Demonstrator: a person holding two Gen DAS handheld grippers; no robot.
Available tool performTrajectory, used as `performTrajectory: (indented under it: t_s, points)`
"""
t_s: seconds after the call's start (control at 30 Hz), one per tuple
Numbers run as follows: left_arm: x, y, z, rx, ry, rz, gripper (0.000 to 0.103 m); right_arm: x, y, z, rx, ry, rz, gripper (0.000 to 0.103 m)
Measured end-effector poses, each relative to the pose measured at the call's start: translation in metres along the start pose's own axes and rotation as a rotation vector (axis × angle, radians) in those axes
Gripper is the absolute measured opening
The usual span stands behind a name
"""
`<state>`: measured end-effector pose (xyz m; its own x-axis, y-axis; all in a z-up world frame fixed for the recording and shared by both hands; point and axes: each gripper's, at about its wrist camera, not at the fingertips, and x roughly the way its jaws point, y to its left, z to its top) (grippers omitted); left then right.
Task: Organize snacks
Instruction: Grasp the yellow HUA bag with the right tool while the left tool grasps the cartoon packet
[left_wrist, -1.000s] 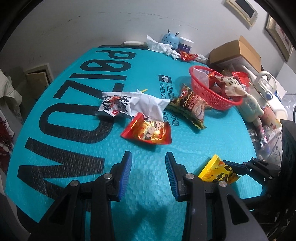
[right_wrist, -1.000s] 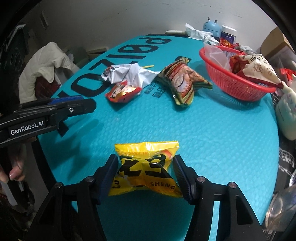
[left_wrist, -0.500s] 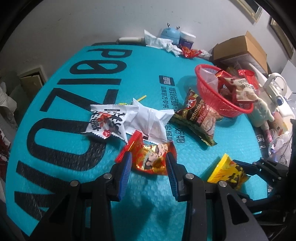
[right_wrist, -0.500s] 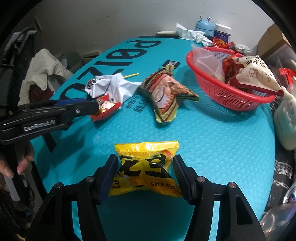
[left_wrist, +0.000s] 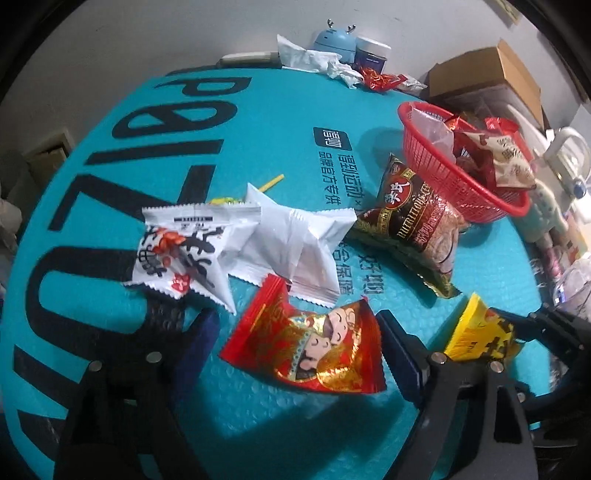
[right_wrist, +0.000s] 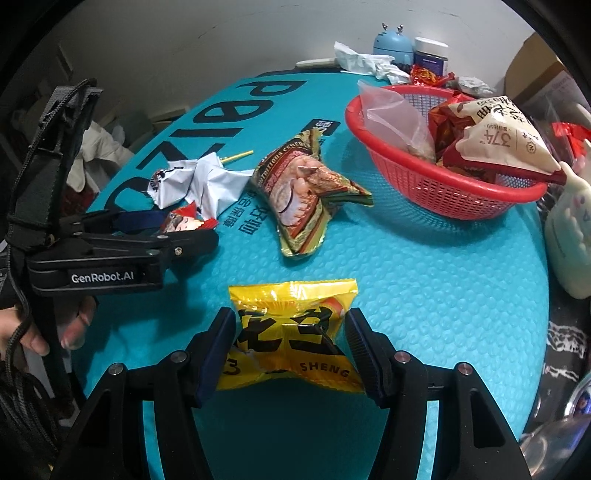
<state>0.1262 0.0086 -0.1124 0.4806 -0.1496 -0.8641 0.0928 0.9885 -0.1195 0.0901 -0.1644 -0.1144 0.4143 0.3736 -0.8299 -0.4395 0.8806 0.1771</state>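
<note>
My left gripper is open with its jaws on either side of a red and gold snack packet that lies on the teal mat; it also shows in the right wrist view. My right gripper is shut on a yellow snack bag, held just above the mat; the bag shows in the left wrist view. Two white packets and a dark brown cereal bag lie beyond. A red basket holds several snacks at the right.
A pale green bottle stands right of the basket. A blue gadget, a jar, crumpled tissue and a red wrapper sit at the mat's far edge. A cardboard box stands at the back right. A yellow stick lies by the white packets.
My left gripper moved forward to the red and gold packet and opened wider around it. My right gripper moved forward toward the basket, still holding the yellow bag.
</note>
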Motion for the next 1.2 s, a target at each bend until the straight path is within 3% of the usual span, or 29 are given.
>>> performTrajectory:
  t_s: [0.3, 0.33, 0.4, 0.57, 0.9, 0.93, 1.03, 1.2]
  points:
    - [0.002, -0.006, -0.004, 0.050, -0.033, 0.029, 0.085, 0.001, -0.002, -0.001, 0.013, 0.000, 0.010, 0.062]
    - [0.002, -0.007, -0.005, 0.057, -0.041, 0.028, 0.083, 0.001, -0.002, -0.002, 0.012, -0.001, 0.009, 0.062]
    - [-0.003, -0.007, -0.010, 0.076, -0.056, 0.046, 0.068, 0.002, -0.002, -0.002, 0.009, -0.002, 0.005, 0.062]
    - [-0.009, -0.010, -0.017, 0.095, -0.065, 0.036, 0.054, 0.000, -0.001, -0.006, 0.003, -0.009, -0.005, 0.061]
    - [-0.028, -0.014, -0.038, 0.066, -0.034, -0.051, 0.054, -0.006, 0.004, -0.018, -0.008, -0.019, 0.012, 0.057]
    - [-0.031, -0.015, -0.041, 0.067, -0.036, -0.057, 0.047, -0.006, 0.006, -0.019, -0.012, -0.019, 0.013, 0.057]
    - [-0.039, -0.018, -0.049, 0.072, -0.028, -0.076, 0.047, -0.008, 0.007, -0.022, -0.024, -0.014, 0.018, 0.056]
    - [-0.040, -0.021, -0.060, 0.083, -0.016, -0.065, 0.047, -0.013, 0.007, -0.029, -0.030, -0.011, 0.017, 0.056]
